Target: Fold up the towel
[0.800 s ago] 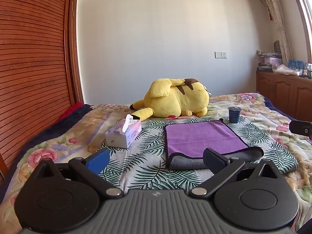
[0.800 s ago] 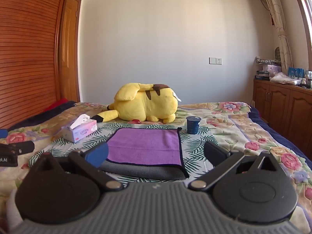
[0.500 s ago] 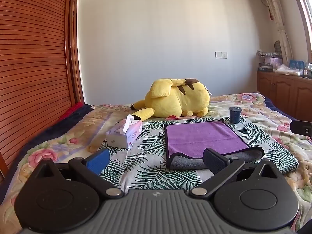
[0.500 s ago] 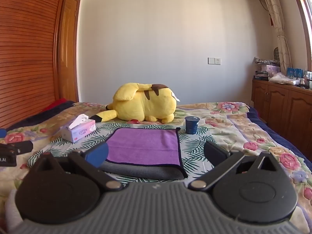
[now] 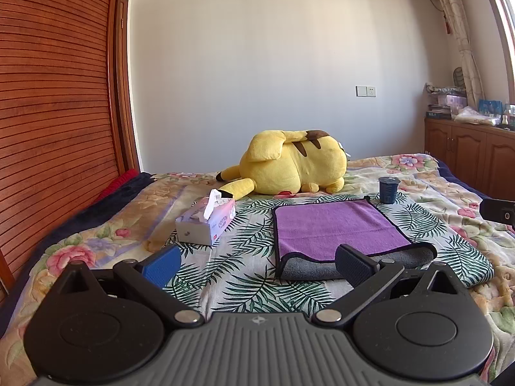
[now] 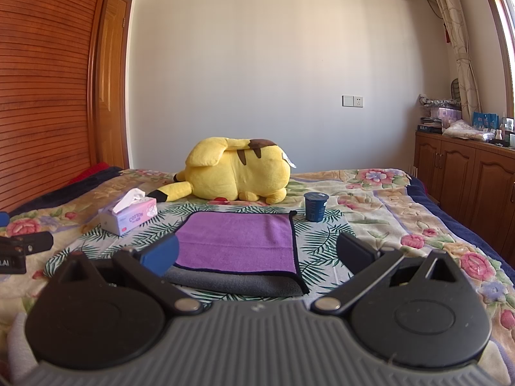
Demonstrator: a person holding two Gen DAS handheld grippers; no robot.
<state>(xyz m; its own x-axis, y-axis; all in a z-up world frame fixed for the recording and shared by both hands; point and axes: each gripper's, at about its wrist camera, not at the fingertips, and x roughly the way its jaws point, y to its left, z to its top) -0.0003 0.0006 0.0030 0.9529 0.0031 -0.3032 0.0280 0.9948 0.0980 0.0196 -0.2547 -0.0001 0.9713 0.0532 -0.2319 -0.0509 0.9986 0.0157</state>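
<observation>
A purple towel [image 5: 331,225] with a grey underside and dark trim lies folded on a palm-leaf cloth on the bed; it also shows in the right wrist view [image 6: 238,241]. Its grey fold edge faces me. My left gripper [image 5: 257,262] is open and empty, held short of the towel's near left corner. My right gripper [image 6: 257,254] is open and empty, just in front of the towel's near edge. Each gripper shows at the edge of the other's view.
A yellow plush toy [image 5: 293,165] lies behind the towel. A tissue box [image 5: 206,222] stands to the towel's left, a dark blue cup [image 5: 388,189] at its far right corner. A wooden slatted wardrobe [image 5: 54,112] is on the left, wooden cabinets [image 6: 463,173] on the right.
Both grippers have stayed open and almost still, with only a slight drift of the views. The towel has not moved.
</observation>
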